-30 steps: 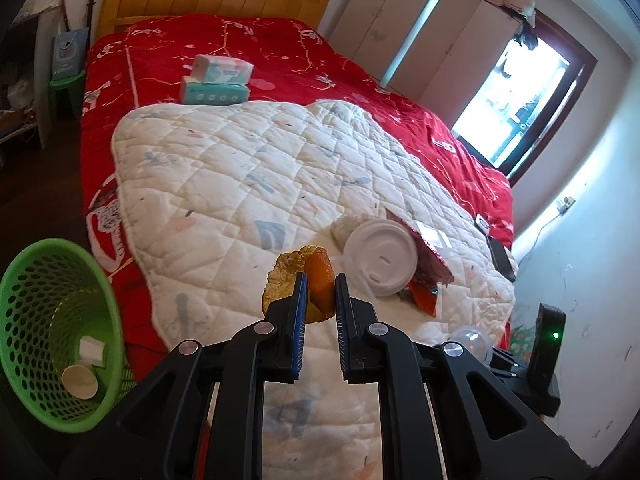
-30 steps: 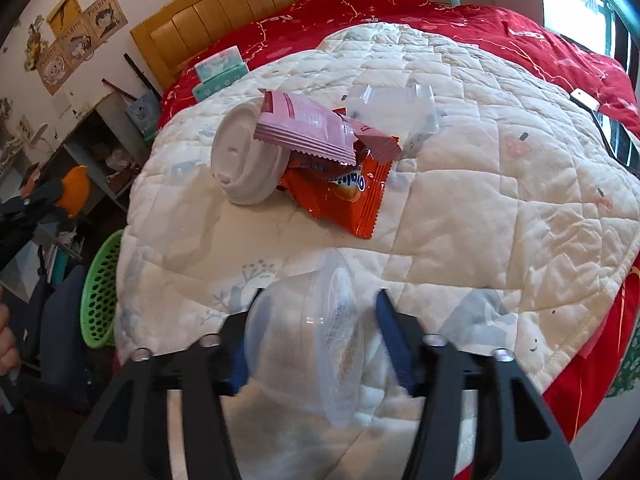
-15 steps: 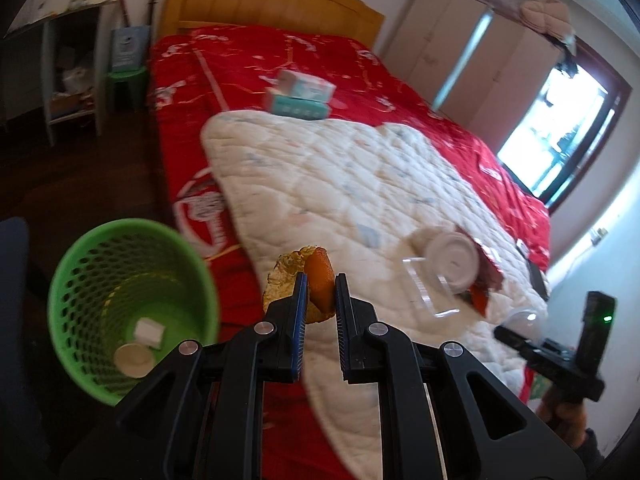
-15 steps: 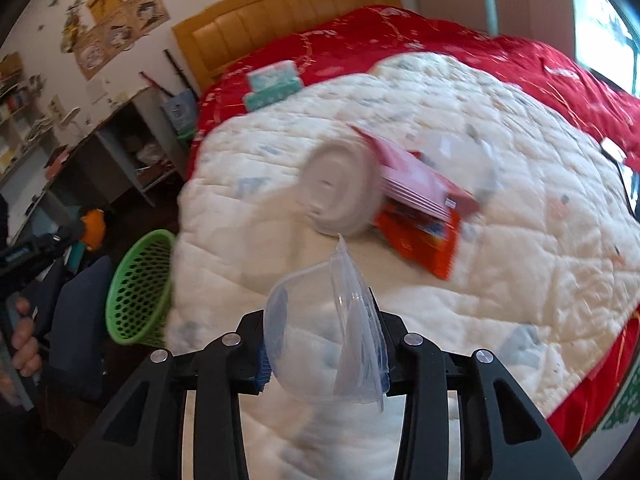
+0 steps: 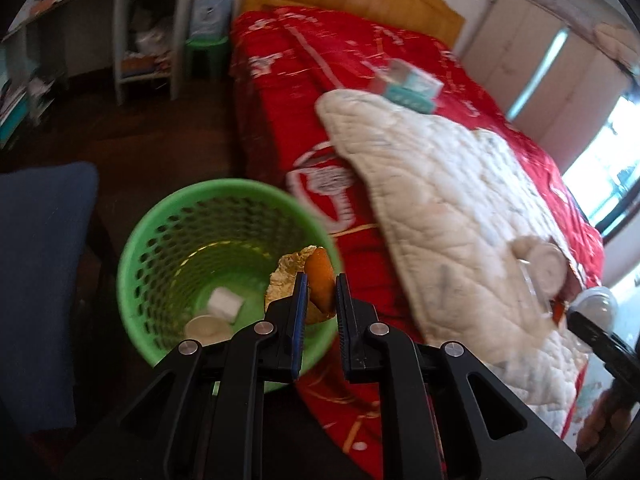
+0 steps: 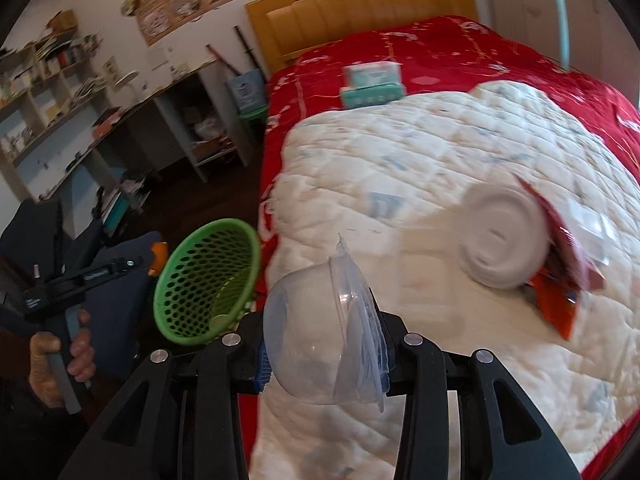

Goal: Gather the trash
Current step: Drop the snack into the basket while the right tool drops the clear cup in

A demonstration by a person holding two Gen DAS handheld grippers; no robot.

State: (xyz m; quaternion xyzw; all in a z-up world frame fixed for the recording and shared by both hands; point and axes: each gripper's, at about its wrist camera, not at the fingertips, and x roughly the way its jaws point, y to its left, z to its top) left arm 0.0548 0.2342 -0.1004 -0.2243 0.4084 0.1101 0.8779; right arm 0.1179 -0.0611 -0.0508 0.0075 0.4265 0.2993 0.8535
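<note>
My left gripper (image 5: pixel 319 300) is shut on a crumpled orange and gold wrapper (image 5: pixel 316 286), held over the near rim of a green mesh bin (image 5: pixel 160 224) on the floor beside the bed. A white scrap and a round lid lie at the bin's bottom. My right gripper (image 6: pixel 324 344) is shut on a clear plastic cup (image 6: pixel 316 328) with a peeled film flap, held above the white quilt (image 6: pixel 400 168). More trash stays on the quilt: a white round lid (image 6: pixel 500 240) with red and orange wrappers (image 6: pixel 560 304) beside it. The left gripper (image 6: pixel 154 258) also shows at the left of the right wrist view.
A red bedspread (image 5: pixel 304 92) lies under the quilt, with stacked tissue packs (image 6: pixel 372 84) near the wooden headboard (image 6: pixel 360 8). A dark blue chair seat (image 5: pixel 40 280) stands left of the bin. Desk and shelves (image 6: pixel 80 100) line the wall. A hand (image 6: pixel 56 360) grips the left tool.
My left gripper swung left off the quilt with the wrapper and now hangs over the green bin. My right gripper closed on the clear cup, lifted it and turned toward the bin.
</note>
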